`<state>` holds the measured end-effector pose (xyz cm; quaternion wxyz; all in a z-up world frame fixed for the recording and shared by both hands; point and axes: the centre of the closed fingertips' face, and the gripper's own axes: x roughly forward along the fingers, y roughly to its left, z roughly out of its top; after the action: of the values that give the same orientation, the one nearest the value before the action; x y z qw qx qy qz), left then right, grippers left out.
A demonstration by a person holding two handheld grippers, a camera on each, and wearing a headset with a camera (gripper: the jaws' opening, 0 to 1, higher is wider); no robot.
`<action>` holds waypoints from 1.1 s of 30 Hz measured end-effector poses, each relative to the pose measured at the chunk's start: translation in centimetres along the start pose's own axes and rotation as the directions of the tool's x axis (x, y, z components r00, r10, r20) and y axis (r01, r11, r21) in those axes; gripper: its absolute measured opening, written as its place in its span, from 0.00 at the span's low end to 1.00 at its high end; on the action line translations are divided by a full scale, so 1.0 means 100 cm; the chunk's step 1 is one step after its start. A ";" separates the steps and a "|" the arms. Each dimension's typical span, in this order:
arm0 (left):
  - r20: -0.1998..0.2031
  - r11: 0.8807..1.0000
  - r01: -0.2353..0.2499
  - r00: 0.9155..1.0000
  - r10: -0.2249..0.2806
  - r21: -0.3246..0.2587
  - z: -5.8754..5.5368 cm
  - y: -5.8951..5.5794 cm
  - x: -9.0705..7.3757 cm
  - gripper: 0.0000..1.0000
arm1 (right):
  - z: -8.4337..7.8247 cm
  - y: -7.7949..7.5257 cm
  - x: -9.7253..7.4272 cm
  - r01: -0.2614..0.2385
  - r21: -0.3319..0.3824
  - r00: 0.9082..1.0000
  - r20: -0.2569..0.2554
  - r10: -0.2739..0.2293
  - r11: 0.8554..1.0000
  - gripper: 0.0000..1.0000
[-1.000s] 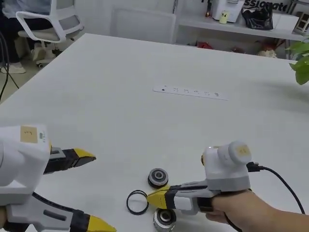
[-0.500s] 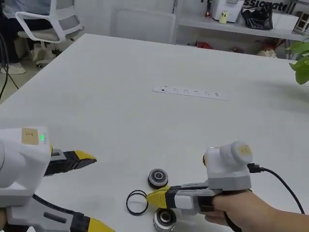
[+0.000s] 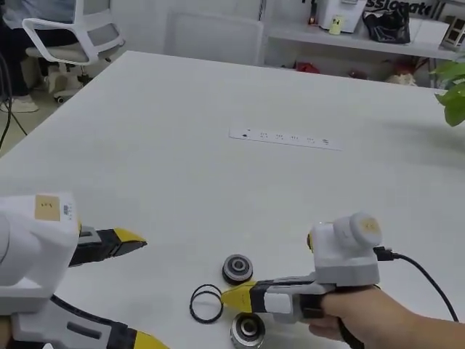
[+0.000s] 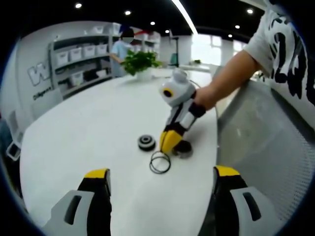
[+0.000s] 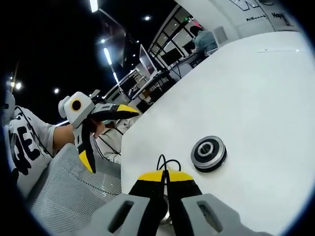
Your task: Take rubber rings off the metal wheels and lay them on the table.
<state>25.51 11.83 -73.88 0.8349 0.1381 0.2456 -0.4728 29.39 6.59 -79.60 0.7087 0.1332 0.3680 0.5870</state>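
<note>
White table (image 3: pixel 218 182) is seen under everything, and well left of the metal wheel (image 3: pixel 237 267) the left gripper (image 3: pixel 151 289) is held with its tongs spread wide and empty. Just left of that wheel a loose rubber ring (image 3: pixel 206 303) is laid flat, its edge touched by the right gripper (image 3: pixel 227 297), whose tongs are pressed together; whether a bit of ring is pinched cannot be told. Such a ring is likely light, thin and stretchy, so it should be nipped at its edge and peeled off the hard, heavy wheel.
</note>
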 end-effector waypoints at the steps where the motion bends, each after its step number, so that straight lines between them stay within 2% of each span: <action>1: 0.000 1.000 0.000 1.000 0.000 -0.001 0.000 0.000 0.000 0.87 | 0.000 -0.001 0.000 0.002 0.000 1.000 0.000 -0.002 1.000 0.00; 8: -0.004 1.000 0.001 1.000 -0.001 -0.003 -0.002 -0.001 0.000 0.87 | -0.002 0.000 0.001 -0.003 0.006 1.000 -0.003 0.003 1.000 0.00; 15: -0.002 1.000 0.001 1.000 -0.001 -0.005 -0.002 0.000 0.000 0.87 | 0.001 0.004 0.001 -0.025 0.029 1.000 0.015 0.025 0.999 0.00; 33: -0.006 1.000 0.002 1.000 -0.002 -0.009 -0.004 -0.002 0.000 0.87 | -0.003 0.001 0.002 -0.013 0.039 1.000 0.002 0.012 0.999 0.00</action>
<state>25.23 11.96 -74.24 0.8342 0.1355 0.2506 -0.4721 29.15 6.74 -79.83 0.7026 0.1500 0.3779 0.5839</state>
